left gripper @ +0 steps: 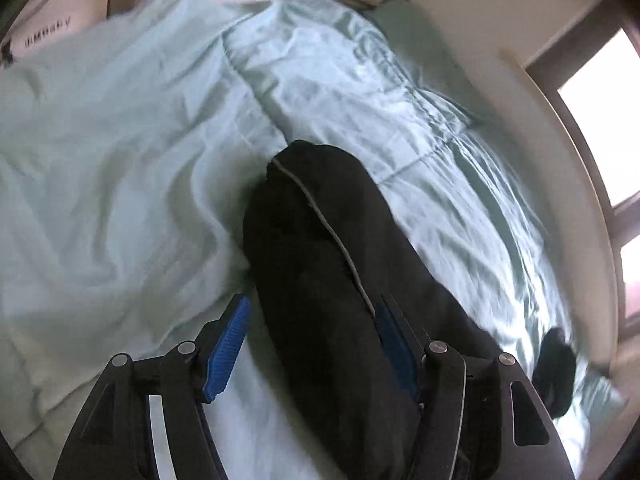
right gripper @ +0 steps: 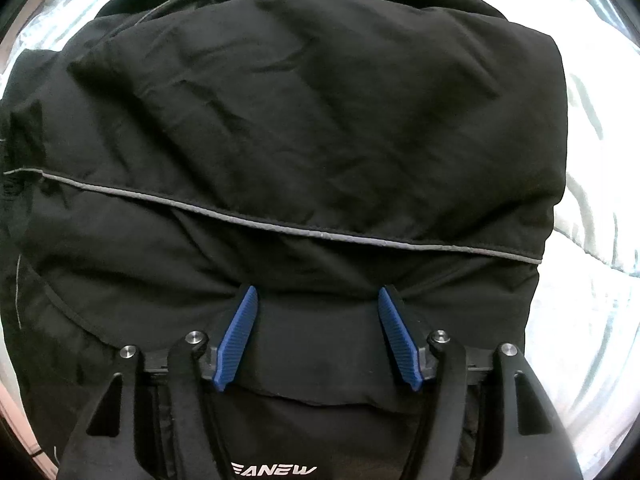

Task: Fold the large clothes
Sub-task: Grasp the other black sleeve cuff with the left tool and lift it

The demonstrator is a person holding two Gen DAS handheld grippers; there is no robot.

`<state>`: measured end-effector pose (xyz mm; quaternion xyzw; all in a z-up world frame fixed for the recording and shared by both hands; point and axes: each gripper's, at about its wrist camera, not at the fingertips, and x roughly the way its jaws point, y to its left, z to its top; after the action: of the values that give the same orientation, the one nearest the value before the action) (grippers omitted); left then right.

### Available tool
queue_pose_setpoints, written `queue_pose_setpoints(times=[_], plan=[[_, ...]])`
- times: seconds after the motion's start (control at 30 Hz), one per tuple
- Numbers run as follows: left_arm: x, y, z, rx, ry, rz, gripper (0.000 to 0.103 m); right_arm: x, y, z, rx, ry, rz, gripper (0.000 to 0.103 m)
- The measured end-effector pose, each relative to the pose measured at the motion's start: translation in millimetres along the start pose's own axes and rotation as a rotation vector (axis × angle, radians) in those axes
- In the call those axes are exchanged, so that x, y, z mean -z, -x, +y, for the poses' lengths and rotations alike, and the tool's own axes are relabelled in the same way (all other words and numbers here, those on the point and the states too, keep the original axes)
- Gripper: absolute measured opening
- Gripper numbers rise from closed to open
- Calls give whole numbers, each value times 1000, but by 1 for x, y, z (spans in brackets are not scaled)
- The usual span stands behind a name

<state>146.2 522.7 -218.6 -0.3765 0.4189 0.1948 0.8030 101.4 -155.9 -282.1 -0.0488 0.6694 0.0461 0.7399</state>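
Left gripper [left gripper: 314, 336] jaws wide open astride black jacket [left gripper: 320, 280] sleeve, frame centre; right gripper [right gripper: 316, 328] jaws open, pressed on jacket. Advise: close fully on sleeve before lifting off bed [left gripper: 120, 140].

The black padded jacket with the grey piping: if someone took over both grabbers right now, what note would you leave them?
Left gripper: open, with a black sleeve-like part of the jacket between its fingers, above the pale green bedsheet.
Right gripper: open, fingertips pressed into the black padded jacket near its lower edge.
Done: the jacket lies spread on the bed.
Left: lay that part across the body, then fold the jacket up.
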Motion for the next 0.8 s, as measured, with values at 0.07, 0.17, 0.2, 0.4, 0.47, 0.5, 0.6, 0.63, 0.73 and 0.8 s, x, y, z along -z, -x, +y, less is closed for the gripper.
queue_pose_setpoints(times=[0.07,0.17,0.2,0.4,0.47,0.5,0.6,0.63,0.73,0.8], plan=[[-7,-16,7,24,33,21,66,-3,0,2,0,3,5,67],[-4,-35,9,37,66,52,66,-7,0,8,7,4,8,67],[-4,-37,8,43,66,48,66,-9,0,10,10,5,9,67],[4,-10,-14,57,-25,-53,25,-7,-1,14,12,7,7,67],[12,24,-23,-7,-52,-154,25,-6,-1,14,12,6,6,67],[15,32,-23,-31,-44,-174,25,-7,-1,16,12,5,3,67],[19,20,-11,-137,4,-105,25,1,-7,11,16,10,-3,67],[21,6,-9,-193,-17,-68,25,1,-6,12,19,13,-4,68],[29,-6,-16,-231,-87,-51,24,6,-8,12,8,9,-5,68],[35,17,-32,-160,-134,-101,24,8,-8,10,1,14,-6,68]])
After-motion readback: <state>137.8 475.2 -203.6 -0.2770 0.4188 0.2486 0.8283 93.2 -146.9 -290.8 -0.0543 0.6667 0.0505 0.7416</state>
